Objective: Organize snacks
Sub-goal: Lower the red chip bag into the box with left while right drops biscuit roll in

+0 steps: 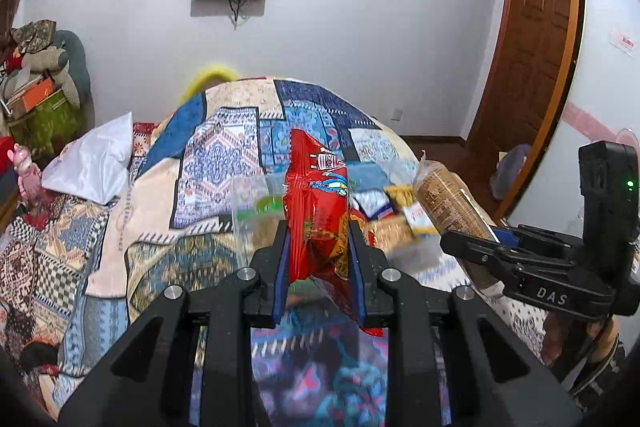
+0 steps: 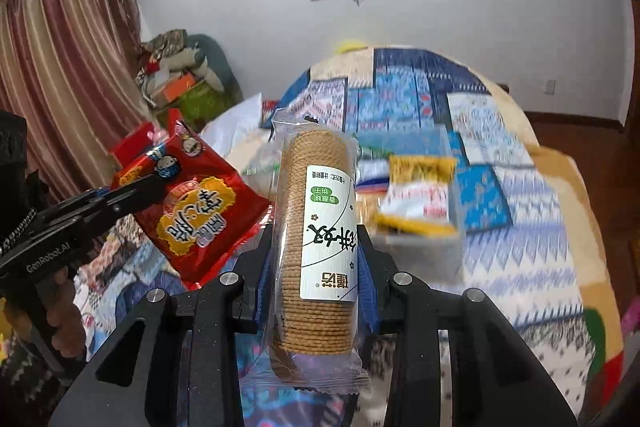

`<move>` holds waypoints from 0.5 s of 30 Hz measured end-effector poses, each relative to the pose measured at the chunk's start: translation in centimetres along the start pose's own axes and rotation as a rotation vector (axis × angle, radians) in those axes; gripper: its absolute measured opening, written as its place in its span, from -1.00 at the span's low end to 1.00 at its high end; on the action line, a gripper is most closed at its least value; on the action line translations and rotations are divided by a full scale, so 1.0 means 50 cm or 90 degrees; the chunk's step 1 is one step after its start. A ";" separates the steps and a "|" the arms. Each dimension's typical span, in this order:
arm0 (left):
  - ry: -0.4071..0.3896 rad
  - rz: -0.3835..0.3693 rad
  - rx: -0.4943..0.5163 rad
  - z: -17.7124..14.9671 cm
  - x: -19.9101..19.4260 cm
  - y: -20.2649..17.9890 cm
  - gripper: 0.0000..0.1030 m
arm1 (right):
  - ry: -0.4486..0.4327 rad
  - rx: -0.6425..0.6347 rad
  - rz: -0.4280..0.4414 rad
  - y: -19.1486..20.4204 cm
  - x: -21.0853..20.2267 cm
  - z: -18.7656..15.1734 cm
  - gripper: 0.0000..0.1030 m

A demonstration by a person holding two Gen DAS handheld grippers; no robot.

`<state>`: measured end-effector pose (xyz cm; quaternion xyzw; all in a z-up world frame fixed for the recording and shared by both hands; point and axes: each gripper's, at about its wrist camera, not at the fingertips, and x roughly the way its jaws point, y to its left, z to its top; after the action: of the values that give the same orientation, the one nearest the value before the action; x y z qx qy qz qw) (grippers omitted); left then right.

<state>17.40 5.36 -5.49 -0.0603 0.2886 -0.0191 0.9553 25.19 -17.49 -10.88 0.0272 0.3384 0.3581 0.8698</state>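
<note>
My left gripper [image 1: 318, 231] is shut on a red snack bag [image 1: 316, 203] and holds it upright above the bed; the bag also shows in the right wrist view [image 2: 196, 211]. My right gripper [image 2: 316, 239] is shut on a clear-wrapped stack of round biscuits [image 2: 316, 227] with a white label, held upright; the stack also shows in the left wrist view [image 1: 448, 203], where the right gripper [image 1: 476, 247] enters from the right. Both are raised above the patchwork bed cover [image 1: 224, 147].
More snack packs lie blurred on the bed: a yellow and white pack [image 2: 420, 195] on a clear box [image 2: 424, 247], and a clear pack with green print [image 1: 252, 203]. A white pillow [image 1: 96, 163] lies left. A clutter pile [image 1: 36, 87] and a wooden door [image 1: 532, 59] flank the bed.
</note>
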 end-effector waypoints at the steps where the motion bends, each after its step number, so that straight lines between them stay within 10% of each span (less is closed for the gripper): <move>1: 0.002 -0.002 0.001 0.008 0.012 0.001 -0.51 | -0.005 -0.001 -0.001 0.001 0.005 0.008 -0.36; 15: 0.049 -0.017 -0.075 0.038 0.184 0.068 -0.49 | 0.004 0.017 -0.006 -0.017 0.146 0.099 -0.36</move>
<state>26.12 8.28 -9.42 -0.1197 0.3248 -0.0169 0.9380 32.47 -12.48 -11.46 0.0364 0.3459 0.3492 0.8701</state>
